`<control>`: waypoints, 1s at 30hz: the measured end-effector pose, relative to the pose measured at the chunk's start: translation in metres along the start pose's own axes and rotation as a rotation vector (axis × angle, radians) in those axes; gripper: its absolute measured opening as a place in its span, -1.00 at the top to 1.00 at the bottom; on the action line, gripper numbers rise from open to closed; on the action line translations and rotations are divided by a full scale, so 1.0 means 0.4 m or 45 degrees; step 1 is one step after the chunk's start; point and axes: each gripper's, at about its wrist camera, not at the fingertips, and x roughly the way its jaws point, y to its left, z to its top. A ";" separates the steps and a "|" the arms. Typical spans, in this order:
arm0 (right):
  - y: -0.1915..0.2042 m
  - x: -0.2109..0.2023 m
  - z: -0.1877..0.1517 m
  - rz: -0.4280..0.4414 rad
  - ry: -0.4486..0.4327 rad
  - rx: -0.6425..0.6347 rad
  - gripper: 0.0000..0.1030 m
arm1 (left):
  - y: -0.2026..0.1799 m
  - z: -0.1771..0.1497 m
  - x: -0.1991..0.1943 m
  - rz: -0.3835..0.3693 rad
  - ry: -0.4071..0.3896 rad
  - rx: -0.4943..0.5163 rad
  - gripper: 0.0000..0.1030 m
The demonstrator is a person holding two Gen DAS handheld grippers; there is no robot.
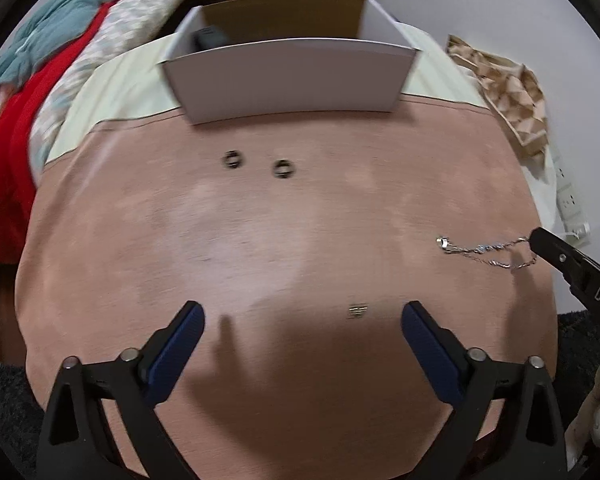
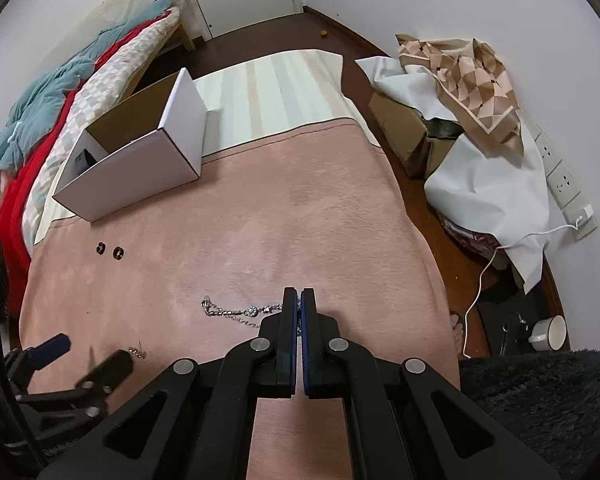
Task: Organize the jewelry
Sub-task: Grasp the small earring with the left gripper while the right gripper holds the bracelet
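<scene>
Right gripper (image 2: 299, 300) pinching silver chain (image 2: 236, 312) at lower centre, chain trailing left across pink blanket (image 2: 300, 208); white box (image 2: 140, 160) waiting upper left. Left gripper (image 1: 302, 316) hovering open, nearer small earring (image 1: 358, 310).

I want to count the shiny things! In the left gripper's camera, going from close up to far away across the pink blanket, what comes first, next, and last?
Small gold earring → silver chain bracelet, pinched by the right gripper → two dark round rings → white cardboard box.
</scene>
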 end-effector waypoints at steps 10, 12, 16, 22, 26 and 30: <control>-0.025 0.004 -0.003 -0.003 0.016 0.028 0.98 | -0.046 0.002 0.029 -0.034 0.039 0.098 0.42; -0.027 0.006 -0.003 -0.002 0.017 0.031 0.98 | -0.051 0.000 0.028 -0.031 0.037 0.108 0.54; -0.029 0.006 -0.002 -0.001 0.018 0.030 0.98 | -0.055 -0.001 0.029 -0.034 0.035 0.124 0.81; -0.029 0.002 -0.001 0.013 0.009 0.032 0.98 | -0.064 -0.001 0.021 -0.012 0.004 0.148 0.88; -0.019 -0.025 0.005 0.048 -0.005 0.031 0.98 | -0.058 0.012 -0.018 -0.002 -0.058 0.154 0.88; 0.007 -0.072 0.025 0.101 -0.039 0.008 0.98 | -0.045 0.032 -0.074 0.003 -0.136 0.148 0.88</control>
